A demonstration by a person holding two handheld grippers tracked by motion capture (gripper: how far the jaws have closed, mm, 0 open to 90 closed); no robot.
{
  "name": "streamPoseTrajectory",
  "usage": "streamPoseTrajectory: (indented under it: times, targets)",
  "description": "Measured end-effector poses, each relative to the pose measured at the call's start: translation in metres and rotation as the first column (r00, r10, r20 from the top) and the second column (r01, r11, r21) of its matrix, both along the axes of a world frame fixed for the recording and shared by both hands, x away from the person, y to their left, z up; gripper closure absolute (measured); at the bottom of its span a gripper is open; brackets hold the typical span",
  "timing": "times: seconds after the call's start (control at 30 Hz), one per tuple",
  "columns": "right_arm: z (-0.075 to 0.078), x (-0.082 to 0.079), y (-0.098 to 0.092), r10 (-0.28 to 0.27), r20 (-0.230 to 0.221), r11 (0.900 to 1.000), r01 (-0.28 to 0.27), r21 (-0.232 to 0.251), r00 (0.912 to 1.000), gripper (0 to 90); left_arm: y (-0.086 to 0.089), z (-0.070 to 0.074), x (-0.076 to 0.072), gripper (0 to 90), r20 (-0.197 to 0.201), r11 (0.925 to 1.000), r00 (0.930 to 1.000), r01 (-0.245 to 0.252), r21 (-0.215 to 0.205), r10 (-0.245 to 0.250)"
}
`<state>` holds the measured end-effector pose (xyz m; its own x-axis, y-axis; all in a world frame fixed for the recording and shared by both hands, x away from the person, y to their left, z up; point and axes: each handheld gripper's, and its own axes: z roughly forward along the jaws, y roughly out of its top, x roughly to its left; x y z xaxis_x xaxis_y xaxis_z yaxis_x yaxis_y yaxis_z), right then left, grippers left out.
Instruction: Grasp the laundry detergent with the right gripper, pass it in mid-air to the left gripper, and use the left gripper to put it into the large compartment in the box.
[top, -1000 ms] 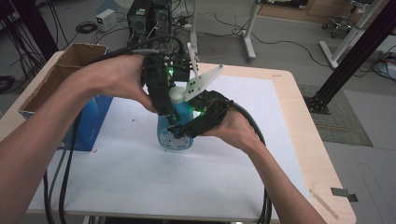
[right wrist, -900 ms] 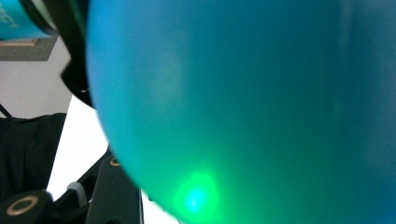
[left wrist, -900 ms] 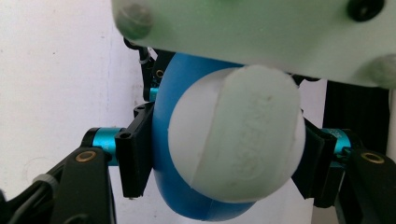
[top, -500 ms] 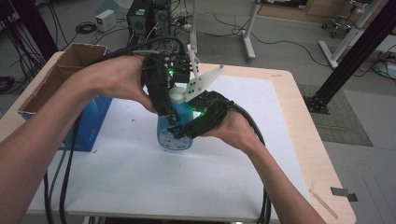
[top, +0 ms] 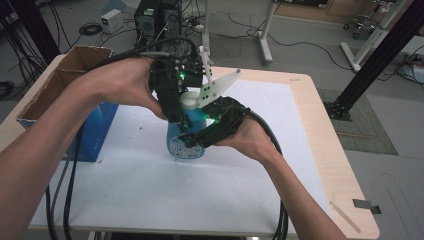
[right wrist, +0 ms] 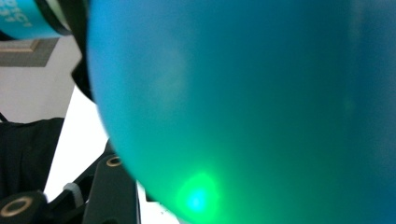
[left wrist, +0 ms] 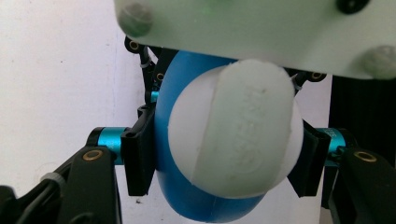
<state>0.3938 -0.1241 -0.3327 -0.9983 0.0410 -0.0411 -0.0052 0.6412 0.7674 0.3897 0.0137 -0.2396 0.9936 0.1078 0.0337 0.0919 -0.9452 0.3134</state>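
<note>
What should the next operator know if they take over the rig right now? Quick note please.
Left gripper: shut on the white cap of the blue bottle, from above.
Right gripper: grips the bottle body from the side; its jaws have just been opening slightly, bottle between them.
Bottle stands upright on the white mat, beside the blue box.
Done: both grips set.
Left: probably twisting the cap off; it is still on.
</note>
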Motion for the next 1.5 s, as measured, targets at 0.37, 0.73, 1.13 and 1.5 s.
streamPoseTrajectory:
  times: [0.37, 0.73, 1.13, 1.5]
  targets:
    - [-0.001, 0.001, -0.003, -0.015, -0.006, 1.000, 0.015, 0.005, 0.9999, 37.5, 0.003, 0.002, -0.001, 37.2, 0.002, 1.0000, 1.0000, 0.000, -0.004, 0.000]
    - [0.001, -0.001, -0.005, -0.028, -0.014, 1.000, 0.028, 0.010, 0.9995, 31.7, 0.005, 0.003, -0.002, 37.2, 0.007, 1.0000, 1.0000, -0.001, 0.008, 0.001]
    - [0.002, -0.001, -0.007, -0.037, -0.027, 0.999, 0.037, 0.002, 0.9990, 26.2, 0.006, 0.002, -0.002, 37.2, 0.003, 0.9998, 1.0000, -0.001, 0.022, 0.001]
    - [0.006, -0.004, -0.014, -0.048, -0.020, 0.998, 0.047, -0.029, 0.9987, 22.9, 0.010, 0.005, -0.001, 37.3, 0.006, 0.9996, 0.9999, -0.008, 0.026, 0.008]
